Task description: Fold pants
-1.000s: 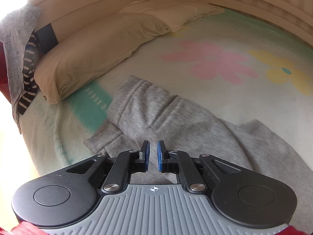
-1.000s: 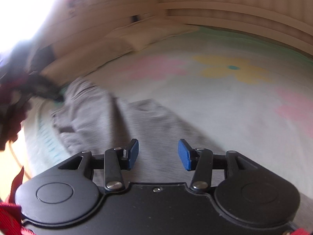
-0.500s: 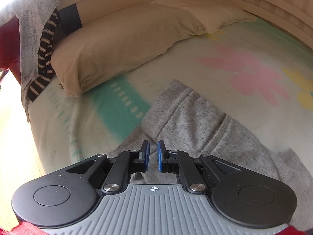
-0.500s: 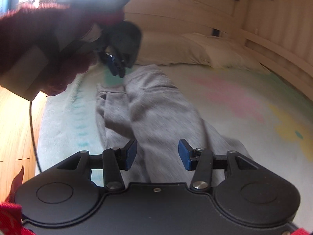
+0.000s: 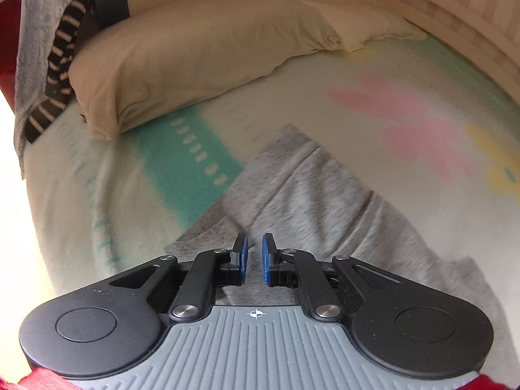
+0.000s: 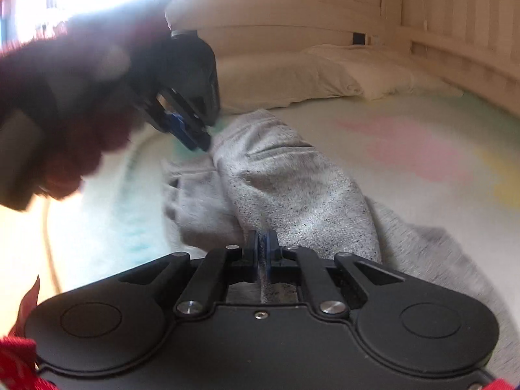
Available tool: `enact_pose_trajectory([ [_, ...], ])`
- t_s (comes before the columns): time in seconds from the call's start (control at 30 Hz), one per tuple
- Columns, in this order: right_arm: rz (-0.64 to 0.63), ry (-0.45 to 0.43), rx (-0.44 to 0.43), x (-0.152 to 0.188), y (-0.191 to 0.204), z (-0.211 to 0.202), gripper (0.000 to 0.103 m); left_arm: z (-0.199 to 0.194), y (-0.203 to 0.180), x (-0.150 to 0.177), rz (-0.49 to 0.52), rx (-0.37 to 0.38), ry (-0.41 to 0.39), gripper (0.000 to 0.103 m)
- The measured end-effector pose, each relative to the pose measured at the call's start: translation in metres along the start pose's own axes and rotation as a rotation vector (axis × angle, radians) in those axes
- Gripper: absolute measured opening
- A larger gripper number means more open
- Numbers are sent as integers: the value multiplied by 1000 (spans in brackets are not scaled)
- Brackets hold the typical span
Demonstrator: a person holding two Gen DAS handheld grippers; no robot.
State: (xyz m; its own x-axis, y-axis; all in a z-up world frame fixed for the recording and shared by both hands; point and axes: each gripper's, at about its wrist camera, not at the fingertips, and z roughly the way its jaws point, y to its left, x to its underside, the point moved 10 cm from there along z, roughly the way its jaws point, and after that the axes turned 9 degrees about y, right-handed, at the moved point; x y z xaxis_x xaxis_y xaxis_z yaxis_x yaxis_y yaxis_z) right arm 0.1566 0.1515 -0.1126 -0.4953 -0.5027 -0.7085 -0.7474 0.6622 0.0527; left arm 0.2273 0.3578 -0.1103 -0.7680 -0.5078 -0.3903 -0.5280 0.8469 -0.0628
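Note:
Grey pants lie crumpled on the flowered blanket, one leg folded over itself. My right gripper is closing its jaws, and a thin fold of the grey fabric is pinched between the blue pads at the near end of the folded leg. My left gripper hovers over the pants' near-left part, its pads almost together with nothing seen between them. In the right wrist view, the left gripper points down at the far end of the pants, held by a hand in a dark red sleeve.
Two cream pillows lie along the wooden headboard beyond the pants. Grey and striped clothes hang at the bed's left corner. The blanket stretches open to the right. The bed's edge runs down the left side, with a cable there.
The right gripper's pads went from wide apart to pressed on a fold of the pants. Both grippers swung left along the pants; the left hand now looms large in the right view.

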Motion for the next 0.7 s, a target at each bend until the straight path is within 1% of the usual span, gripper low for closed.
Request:
enact_pose_trajectory([
  [0.1,7,15,-24,3,2,1,9,5,-3,2,-30,49,32,9],
  [0.17,19,21,-34,6,1,1,9,5,-4,1,-41,66,31,9],
  [0.2,27,23,-38,7,1,1,9,4,-2,0,-45,61,21,9],
  [0.3,38,28,-45,9,-1,0,10,0,7,-8,-54,33,-40,9],
  [0.37,42,32,-50,8,-2,0,10,-3,11,-14,-49,45,-81,10],
  [0.4,43,33,-52,8,-2,0,10,-3,14,-17,-48,73,-92,10],
  [0.43,44,35,-53,8,-2,1,10,-1,15,-18,-55,116,-92,13],
  [0.47,43,38,-55,8,-2,3,10,3,17,-19,-71,169,-82,20],
  [0.5,45,41,-56,8,-1,4,10,8,19,-20,-97,229,-63,24],
  [0.53,48,43,-58,8,-2,5,10,13,20,-20,-124,275,-43,31],
  [0.57,51,46,-59,8,-2,6,10,17,22,-21,-142,292,-28,36],
  [0.6,52,49,-60,9,-1,7,10,20,24,-22,-141,270,-27,36],
  [0.67,56,51,-63,8,-2,8,10,18,26,-29,-84,176,-74,37],
  [0.7,59,52,-65,7,-3,8,10,16,25,-33,-51,142,-102,37],
])
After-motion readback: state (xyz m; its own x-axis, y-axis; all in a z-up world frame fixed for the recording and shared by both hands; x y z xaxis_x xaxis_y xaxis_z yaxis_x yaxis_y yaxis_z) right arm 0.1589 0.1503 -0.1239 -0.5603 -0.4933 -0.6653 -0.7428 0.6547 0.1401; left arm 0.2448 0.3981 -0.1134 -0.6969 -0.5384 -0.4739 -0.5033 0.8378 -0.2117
